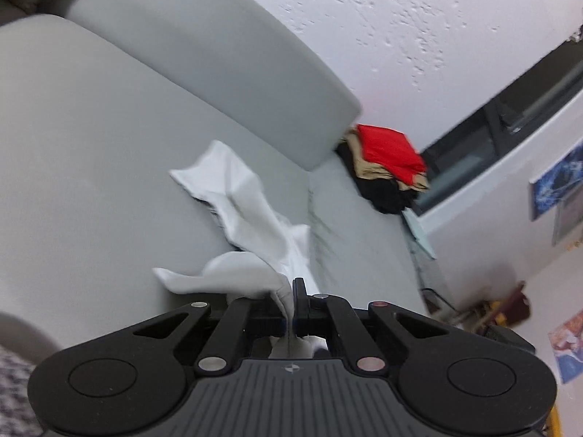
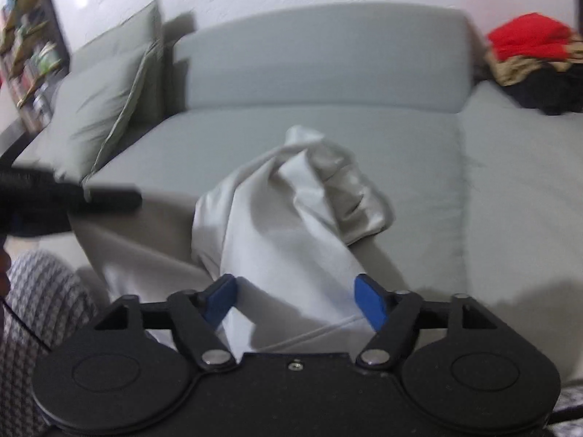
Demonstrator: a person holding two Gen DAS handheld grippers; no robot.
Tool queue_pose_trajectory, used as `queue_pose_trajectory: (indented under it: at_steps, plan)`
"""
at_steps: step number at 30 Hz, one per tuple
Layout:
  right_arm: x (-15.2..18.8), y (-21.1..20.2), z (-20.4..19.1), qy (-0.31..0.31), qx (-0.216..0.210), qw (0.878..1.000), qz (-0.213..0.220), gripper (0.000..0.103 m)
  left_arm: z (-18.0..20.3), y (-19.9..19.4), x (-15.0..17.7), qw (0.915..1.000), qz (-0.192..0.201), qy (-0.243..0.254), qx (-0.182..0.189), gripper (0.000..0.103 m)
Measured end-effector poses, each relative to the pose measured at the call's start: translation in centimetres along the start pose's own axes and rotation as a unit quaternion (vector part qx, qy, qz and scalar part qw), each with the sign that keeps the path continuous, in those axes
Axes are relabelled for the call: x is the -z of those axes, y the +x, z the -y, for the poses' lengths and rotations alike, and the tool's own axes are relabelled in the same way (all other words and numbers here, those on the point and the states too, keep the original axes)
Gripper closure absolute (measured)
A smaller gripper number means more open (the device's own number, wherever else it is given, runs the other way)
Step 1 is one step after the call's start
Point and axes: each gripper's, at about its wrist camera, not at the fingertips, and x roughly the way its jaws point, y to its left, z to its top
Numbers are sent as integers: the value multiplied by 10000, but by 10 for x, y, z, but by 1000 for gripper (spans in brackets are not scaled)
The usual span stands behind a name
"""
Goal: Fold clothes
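Left claw (image 1: 294,302): clenched, with a pinch of the white garment (image 1: 240,196) caught between its closed fingers. The cloth runs away from the grip in a twisted rope across the grey sofa seat (image 1: 91,167), so only a small fold is held.

Right claw (image 2: 295,296): released, its blue pads (image 2: 368,296) standing wide apart. The same white garment (image 2: 277,225) lies between and beneath them, but neither pad presses on it.

Location of the work piece: bunched on the middle seat cushion, in front of the backrest (image 2: 320,58), neither flat nor folded.

Risks, as judged:
- The left hold is narrow and near an edge. A hard pull could slip the cloth free, or lift it as a rope instead of a sheet.
- If the right claw closes where it hangs, it may gather several layers at once. The garment would then spread crooked and the fold would come out uneven.
- The left claw's body shows dark at the left of the right view (image 2: 65,200), close by. The two tools could knock together if both move inward.
- Both views are blurred, so the edges of the cloth are hard to read.

Count:
- Claws: two.
- White garments in work: one.
- Heap of other clothes (image 2: 535,58) at the far end of the sofa: one, showing red, tan and black. How many pieces it holds cannot be told.
- Loose pillows (image 2: 105,109): two, at the other end.
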Motion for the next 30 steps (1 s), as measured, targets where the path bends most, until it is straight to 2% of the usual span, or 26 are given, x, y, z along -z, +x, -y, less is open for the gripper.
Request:
queue_pose_trajectory:
  at_steps: [1, 3, 4, 5, 6, 10, 13, 15, 17, 19, 20, 21, 24, 28, 30]
  plan:
    - [2, 3, -4, -113, -92, 9999, -63, 29, -5, 0, 0, 10000, -15, -92, -13, 103]
    - [6, 7, -15, -514, 21, 9986, -107, 31, -16, 1, 0, 9996, -48, -287, -29, 103]
    - [8, 9, -19, -718, 166, 9972, -100, 52, -16, 1, 0, 9996, -17, -288, -74, 103]
    - [8, 10, -20, -814, 293, 9962, -111, 67, -16, 1, -1, 9995, 17, -282, -122, 103]
    - [4, 11, -16, -772, 334, 9964, -113, 87, -16, 1, -1, 9995, 51, -277, -170, 103]
    - [-40, -10, 28, 64, 373, 9983, 445, 93, -17, 1, -11, 9986, 167, -195, -469, 103]
    - [-82, -21, 86, 1069, 485, 9898, 805, 95, -21, 4, -17, 9974, 214, -155, -675, 103]
    - [-92, -17, 130, 1912, 796, 9746, 857, 95, -24, 7, -18, 9967, 214, -152, -766, 103]
    - [-101, -14, 173, 2731, 1116, 9516, 865, 93, -31, 13, -16, 9960, 139, -155, -872, 103]
    - [-89, -4, 207, 3417, 1581, 9251, 489, 74, -37, 17, -13, 9955, 33, -169, -937, 103]
    - [-80, -4, 214, 3582, 1720, 9169, 371, 71, -38, 17, -10, 9958, 8, -154, -907, 103]
    - [-70, -6, 214, 3613, 1727, 9157, 345, 69, -40, 17, -8, 9961, -15, -136, -877, 103]
    - [-38, -20, 206, 3563, 1319, 9247, 237, 50, -45, 17, -4, 9964, -76, -152, -827, 103]
    - [-13, -35, 197, 3619, 914, 9276, 153, 46, -52, 15, -1, 9969, -72, -344, -702, 102]
    - [-8, -39, 197, 3696, 937, 9243, 164, 44, -54, 15, 0, 9969, -82, -382, -679, 102]
